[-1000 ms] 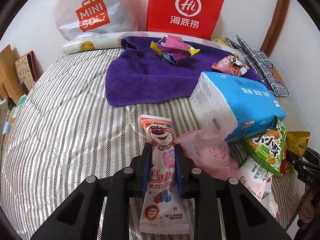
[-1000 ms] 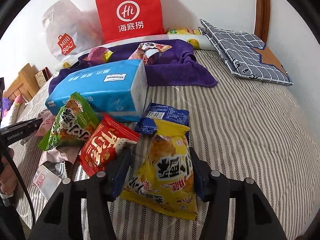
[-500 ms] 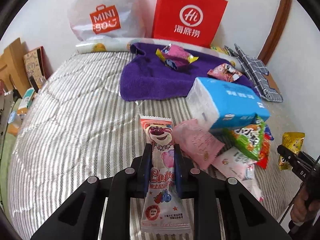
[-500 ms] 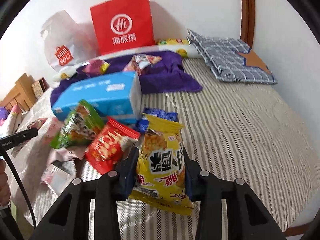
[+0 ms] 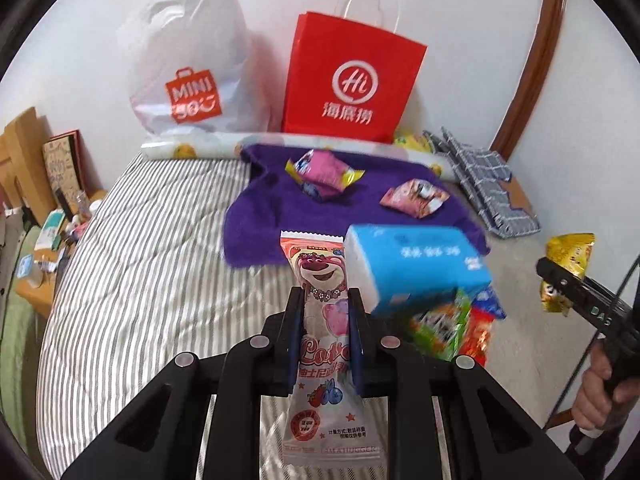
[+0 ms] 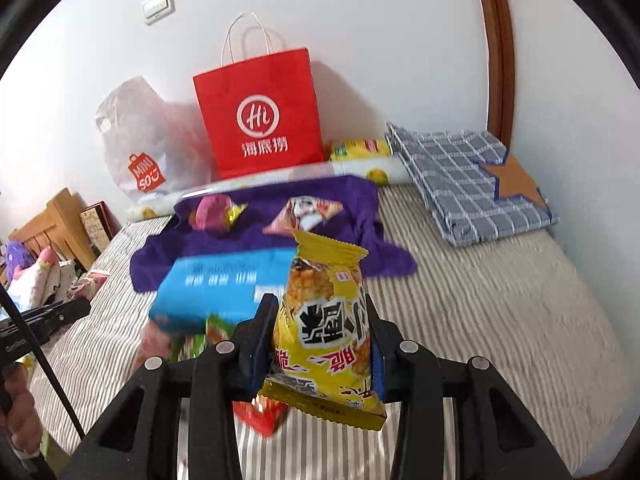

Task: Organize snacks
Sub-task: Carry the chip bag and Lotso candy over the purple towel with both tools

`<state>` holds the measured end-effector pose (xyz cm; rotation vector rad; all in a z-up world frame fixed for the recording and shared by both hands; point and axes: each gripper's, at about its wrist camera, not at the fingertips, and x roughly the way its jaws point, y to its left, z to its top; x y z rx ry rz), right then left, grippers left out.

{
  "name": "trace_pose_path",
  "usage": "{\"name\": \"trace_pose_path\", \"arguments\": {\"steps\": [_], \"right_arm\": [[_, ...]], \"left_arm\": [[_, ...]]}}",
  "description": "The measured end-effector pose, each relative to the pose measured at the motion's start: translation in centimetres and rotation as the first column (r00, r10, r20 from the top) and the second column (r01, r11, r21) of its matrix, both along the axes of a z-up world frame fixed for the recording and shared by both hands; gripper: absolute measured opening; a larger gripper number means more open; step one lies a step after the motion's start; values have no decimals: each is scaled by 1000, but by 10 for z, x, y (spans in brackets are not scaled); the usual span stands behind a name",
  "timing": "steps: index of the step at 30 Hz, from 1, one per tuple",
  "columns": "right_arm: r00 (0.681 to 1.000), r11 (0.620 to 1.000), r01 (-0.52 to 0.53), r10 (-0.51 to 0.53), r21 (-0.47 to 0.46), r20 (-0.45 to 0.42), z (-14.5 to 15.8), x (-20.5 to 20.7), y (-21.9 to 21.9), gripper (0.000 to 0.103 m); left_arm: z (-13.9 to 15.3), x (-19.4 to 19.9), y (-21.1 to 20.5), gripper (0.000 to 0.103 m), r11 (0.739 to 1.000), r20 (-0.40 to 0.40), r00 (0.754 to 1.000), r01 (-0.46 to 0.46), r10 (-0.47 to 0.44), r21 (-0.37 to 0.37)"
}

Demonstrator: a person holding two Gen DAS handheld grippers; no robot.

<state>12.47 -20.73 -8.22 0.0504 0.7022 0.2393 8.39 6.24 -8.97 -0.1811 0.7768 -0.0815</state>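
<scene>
Snack packets fill both grippers. In the left wrist view the left gripper (image 5: 323, 320) is clenched on a long, flat, glossy film packet printed with a pink bear (image 5: 322, 308), its crimped top edge standing up at frame centre above the black fingers. In the right wrist view the right gripper (image 6: 320, 328) grasps a puffy yellow foil snack bag (image 6: 326, 320) with bold black characters; its jaws have just been closing on the bag, which bulges between the blue pads, zigzag seal uppermost.

Below and beyond them lies a bed with a quilted, grey-and-white striped cover (image 5: 140, 280). A rectangular blue plastic-wrapped tissue pack (image 5: 416, 264) sits right of centre in the left view, with crinkled green (image 5: 436, 328) and red (image 5: 476, 340) snack bags blurred beneath its lower right edge. Further up, a fuzzy purple towel (image 5: 272, 216) carries two small pillow-shaped wrappers, one pink and yellow (image 5: 324, 172), one pinkish with a cartoon print (image 5: 416, 200). Against the wall at the top stand a stiff red paper bag with white twine handles (image 5: 352, 84) and a soft white plastic shopping bag (image 5: 188, 68). Folded blue checked cloth (image 6: 472, 180) lies at right in the right wrist view.
</scene>
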Motion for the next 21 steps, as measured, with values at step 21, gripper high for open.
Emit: {"name": "trace_pose_path", "arguments": {"steps": [21], "right_arm": [[998, 998, -58, 57, 5, 40, 34, 120, 33, 38]], "left_arm": [[29, 122, 4, 20, 1000, 75, 997, 9, -10, 14]]}}
